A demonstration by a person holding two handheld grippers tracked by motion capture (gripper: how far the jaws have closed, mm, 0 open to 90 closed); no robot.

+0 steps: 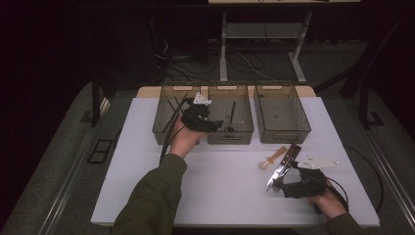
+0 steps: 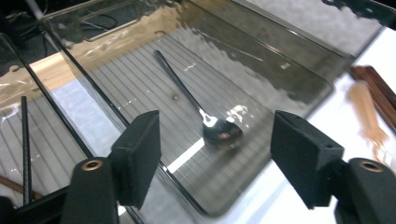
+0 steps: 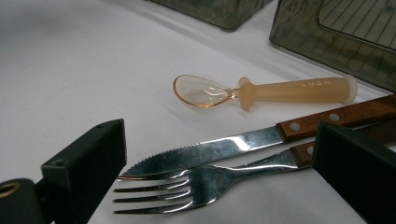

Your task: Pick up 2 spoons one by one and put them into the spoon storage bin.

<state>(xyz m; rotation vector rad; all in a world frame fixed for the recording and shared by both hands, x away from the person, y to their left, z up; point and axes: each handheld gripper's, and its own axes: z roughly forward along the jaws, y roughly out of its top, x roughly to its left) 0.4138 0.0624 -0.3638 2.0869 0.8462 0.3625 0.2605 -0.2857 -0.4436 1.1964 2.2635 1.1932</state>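
Spoon (image 2: 219, 132) lies in middle bin (image 1: 230, 137) near its front wall; my left gripper (image 2: 215, 161) released, empty. Right gripper (image 3: 219, 182) open over fork (image 3: 187, 186), knife (image 3: 210, 151); baby spoon (image 3: 261, 91) unsorted, front-right bench.

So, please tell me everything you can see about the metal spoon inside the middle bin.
The metal spoon is slim and looks like polished steel, with a long thin dark handle and a small rounded bowl that mirrors the light. It lies flat on the ribbed floor of the middle bin, a smoky see-through plastic tray, with its bowl toward the near wall and its handle pointing away. Nothing grips it: the left claw stands open above it, pads apart.
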